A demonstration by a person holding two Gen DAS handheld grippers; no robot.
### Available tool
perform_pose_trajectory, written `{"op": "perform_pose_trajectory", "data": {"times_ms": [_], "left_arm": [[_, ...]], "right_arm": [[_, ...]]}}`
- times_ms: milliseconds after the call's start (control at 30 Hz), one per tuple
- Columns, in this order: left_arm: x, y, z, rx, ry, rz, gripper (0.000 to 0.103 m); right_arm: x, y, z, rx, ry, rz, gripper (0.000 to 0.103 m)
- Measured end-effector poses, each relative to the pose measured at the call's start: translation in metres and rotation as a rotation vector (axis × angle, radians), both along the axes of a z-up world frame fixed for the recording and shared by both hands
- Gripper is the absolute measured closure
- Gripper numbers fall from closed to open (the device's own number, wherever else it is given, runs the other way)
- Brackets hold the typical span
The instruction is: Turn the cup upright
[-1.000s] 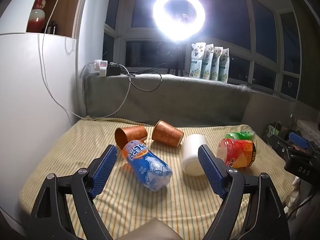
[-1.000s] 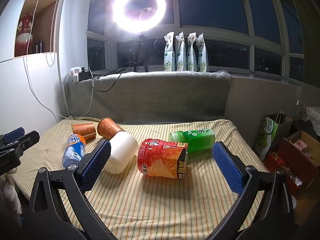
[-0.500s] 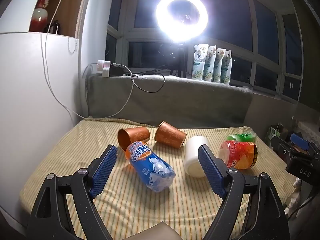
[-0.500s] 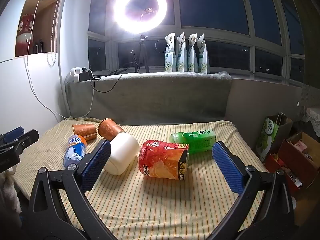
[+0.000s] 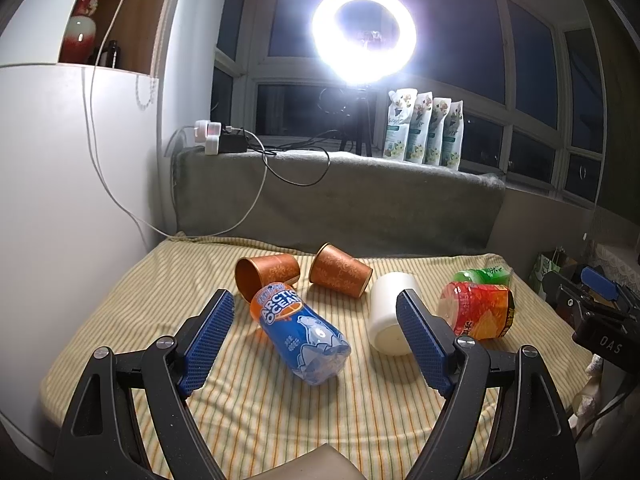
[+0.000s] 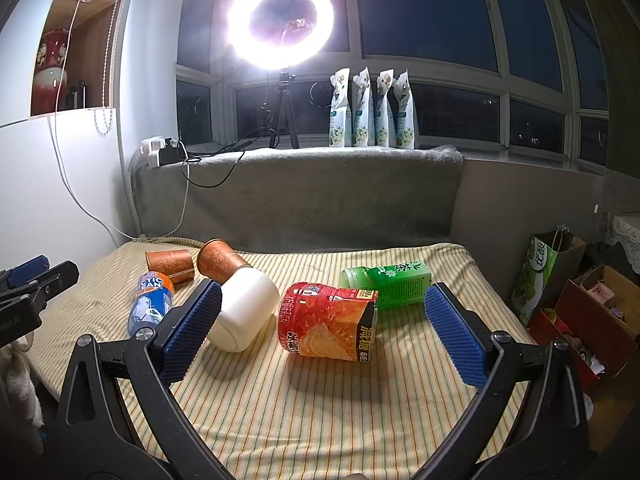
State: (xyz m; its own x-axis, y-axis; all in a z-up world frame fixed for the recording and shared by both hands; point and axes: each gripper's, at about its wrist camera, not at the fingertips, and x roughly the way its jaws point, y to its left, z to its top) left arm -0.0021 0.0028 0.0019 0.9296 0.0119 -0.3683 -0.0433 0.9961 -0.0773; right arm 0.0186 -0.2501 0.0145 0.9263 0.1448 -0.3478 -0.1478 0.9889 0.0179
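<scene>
The left hand-held gripper hangs over the near edge of the striped bed with its blue-padded jaws spread wide apart and nothing between them; the right hand-held gripper hangs the same way, jaws apart and empty, toward the bed's right side.

Nearest the left gripper lies a blue Arctic Ocean bottle on its side, orange cap end pointing to the far edge. Right of it lies a white cup, tipped over with its flat base facing the near edge. Further right lies a red snack canister on its side, and just behind it a green tea bottle, also lying down, near the right edge.

Behind the blue bottle are the two copper-coloured cups. The left copper cup lies on its side, open mouth turned to the near-left, touching the bottle's cap end. The right copper cup lies on its side with its wider mouth toward the right, close to the white cup's far end.

The near half of the bed, ahead of both grippers, is bare striped cloth. The far edge meets a grey padded ledge; the left edge runs along a white wall.
</scene>
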Motion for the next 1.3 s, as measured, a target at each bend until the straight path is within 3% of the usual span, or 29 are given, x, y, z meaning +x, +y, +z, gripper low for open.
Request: {"op": "perform_pose_trajectory", "data": {"times_ms": [1300], "left_arm": [[-0.002, -0.003, -0.001, 0.01, 0.003, 0.006, 0.02]], "right_arm": [[-0.005, 0.002, 0.007, -0.004, -0.006, 0.009, 0.0]]}}
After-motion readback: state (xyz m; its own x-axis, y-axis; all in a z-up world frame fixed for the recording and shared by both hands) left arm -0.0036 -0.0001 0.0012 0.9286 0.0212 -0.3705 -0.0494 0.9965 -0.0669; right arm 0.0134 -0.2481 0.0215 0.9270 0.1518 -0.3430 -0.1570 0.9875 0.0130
